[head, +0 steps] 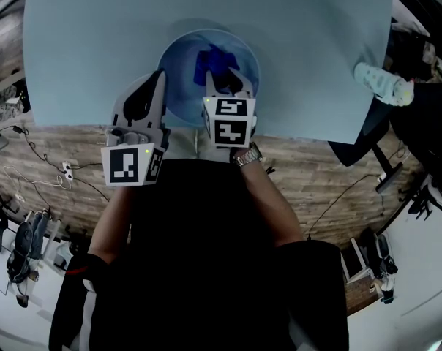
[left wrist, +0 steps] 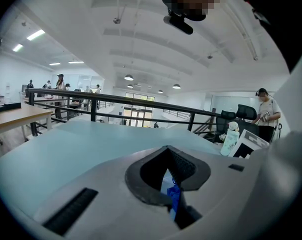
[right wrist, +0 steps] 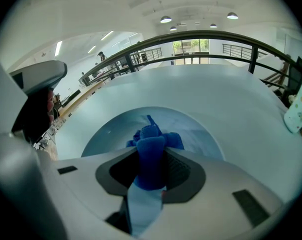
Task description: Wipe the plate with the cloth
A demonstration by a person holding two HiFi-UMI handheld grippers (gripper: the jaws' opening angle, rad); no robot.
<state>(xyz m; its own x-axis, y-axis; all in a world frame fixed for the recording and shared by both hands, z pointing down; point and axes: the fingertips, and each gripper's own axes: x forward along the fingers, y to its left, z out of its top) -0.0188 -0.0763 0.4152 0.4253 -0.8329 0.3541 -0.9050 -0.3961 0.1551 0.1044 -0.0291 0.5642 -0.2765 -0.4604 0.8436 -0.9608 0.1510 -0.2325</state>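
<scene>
- Head view: the pale blue table [head: 75,42] spreads ahead of both pairs of fingers, and the plate [head: 178,75] lies on it right under my fingertips.
- My left gripper [head: 158,85] comes in at the plate's left rim. Its fingers look pressed almost together on that rim, as far as I can judge.
- My right gripper [right wrist: 151,170] pinches the blue cloth [right wrist: 151,141], which bunches out beyond the fingertips over the plate's middle.
- Risk: if the left hold is shallow, a hard wipe could skid the plate. The bunched cloth could also slide out of the pinch.
- Both forearms reach forward side by side, with the right gripper dipping toward the plate.
</scene>
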